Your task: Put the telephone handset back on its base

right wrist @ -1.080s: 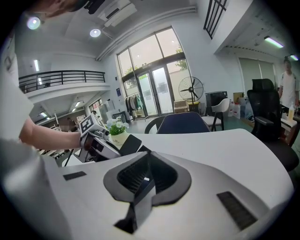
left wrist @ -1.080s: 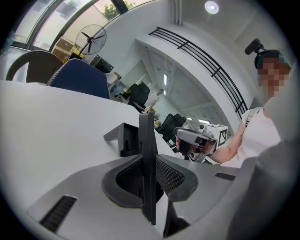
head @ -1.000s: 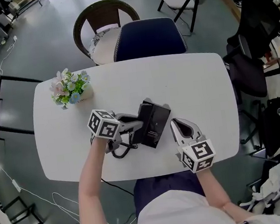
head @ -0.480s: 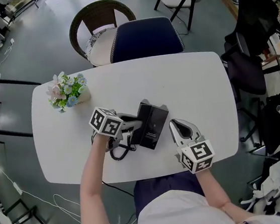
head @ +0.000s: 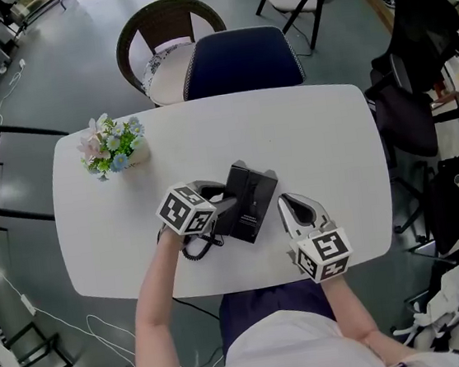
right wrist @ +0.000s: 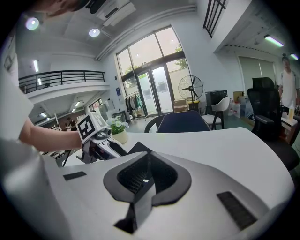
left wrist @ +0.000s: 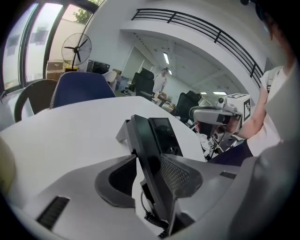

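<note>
Under everything in the head view: a white table [head: 323, 134] with rounded corners. Against its far edge, a blue chair [head: 241, 62] and a wicker chair [head: 162, 29]. Near the middle of the near edge, set askew to it, the black telephone base [head: 256, 193]. Along the base's left side and touching it, the handset [head: 229, 210]; cannot tell from above whether fully seated. Toward the far left corner, a small pot of flowers [head: 113, 144]. Between handset and near edge, a coiled cord [head: 194, 248].

Only in the left gripper view: the handset edge-on between the jaws of the left gripper [left wrist: 149, 161]. Has just been opening; now stands wide, with a clear gap on the left jaw's side and the right pad close beside the handset, no squeeze to be seen. Shows too the base's small screen [left wrist: 164, 133], just right of the handset.

Only in the right gripper view: the right gripper [right wrist: 146, 159] with jaws brought together and nothing between them. Sits just right of the base, by the near edge. Looks across at the left gripper's marker cube and the flowers from the side.
</note>
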`<action>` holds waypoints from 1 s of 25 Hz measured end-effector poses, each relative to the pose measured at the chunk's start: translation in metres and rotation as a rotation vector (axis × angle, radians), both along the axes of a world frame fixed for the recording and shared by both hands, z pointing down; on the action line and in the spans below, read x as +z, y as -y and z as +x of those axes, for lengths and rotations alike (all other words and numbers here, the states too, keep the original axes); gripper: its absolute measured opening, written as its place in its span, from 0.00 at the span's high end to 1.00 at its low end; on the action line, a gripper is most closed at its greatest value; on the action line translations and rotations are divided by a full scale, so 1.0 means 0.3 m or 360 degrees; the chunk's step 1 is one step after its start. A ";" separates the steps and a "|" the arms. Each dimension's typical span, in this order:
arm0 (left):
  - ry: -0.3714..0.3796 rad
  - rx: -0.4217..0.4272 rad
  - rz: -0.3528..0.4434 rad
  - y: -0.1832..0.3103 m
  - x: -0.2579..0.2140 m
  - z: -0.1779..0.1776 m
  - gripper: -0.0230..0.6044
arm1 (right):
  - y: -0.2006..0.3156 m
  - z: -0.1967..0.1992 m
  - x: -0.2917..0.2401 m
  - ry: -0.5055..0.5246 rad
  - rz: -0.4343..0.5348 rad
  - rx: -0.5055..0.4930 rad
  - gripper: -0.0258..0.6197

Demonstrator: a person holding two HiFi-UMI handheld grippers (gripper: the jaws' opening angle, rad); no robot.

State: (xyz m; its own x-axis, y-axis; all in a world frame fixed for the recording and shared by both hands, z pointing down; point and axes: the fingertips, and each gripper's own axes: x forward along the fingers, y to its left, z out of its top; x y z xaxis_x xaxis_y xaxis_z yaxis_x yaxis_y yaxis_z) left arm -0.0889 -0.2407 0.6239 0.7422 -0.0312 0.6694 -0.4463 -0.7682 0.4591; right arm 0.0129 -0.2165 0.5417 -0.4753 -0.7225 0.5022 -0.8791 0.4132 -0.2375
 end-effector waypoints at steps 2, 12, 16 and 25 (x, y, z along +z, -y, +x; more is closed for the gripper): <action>0.0000 -0.0053 0.0064 0.017 -0.016 0.000 0.68 | -0.001 -0.004 -0.002 0.0002 0.0003 -0.0004 0.90; -0.0112 -0.0333 0.0158 0.005 -0.120 -0.068 0.63 | -0.011 -0.014 -0.008 0.0009 0.0020 -0.0009 0.90; -0.0100 -0.0398 0.0042 -0.051 -0.054 -0.092 0.64 | -0.015 -0.022 -0.009 0.0012 0.0024 -0.0022 0.90; -0.0176 -0.0287 -0.0116 -0.058 0.005 -0.080 0.79 | -0.033 -0.023 -0.004 -0.0004 0.0015 -0.0028 0.90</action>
State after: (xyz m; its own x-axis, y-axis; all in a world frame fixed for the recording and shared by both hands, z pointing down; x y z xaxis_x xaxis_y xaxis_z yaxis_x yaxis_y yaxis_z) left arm -0.1128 -0.2234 0.6255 0.7981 -0.1244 0.5896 -0.5172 -0.6436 0.5642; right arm 0.0061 -0.2067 0.5405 -0.4866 -0.7188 0.4965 -0.8723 0.4309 -0.2310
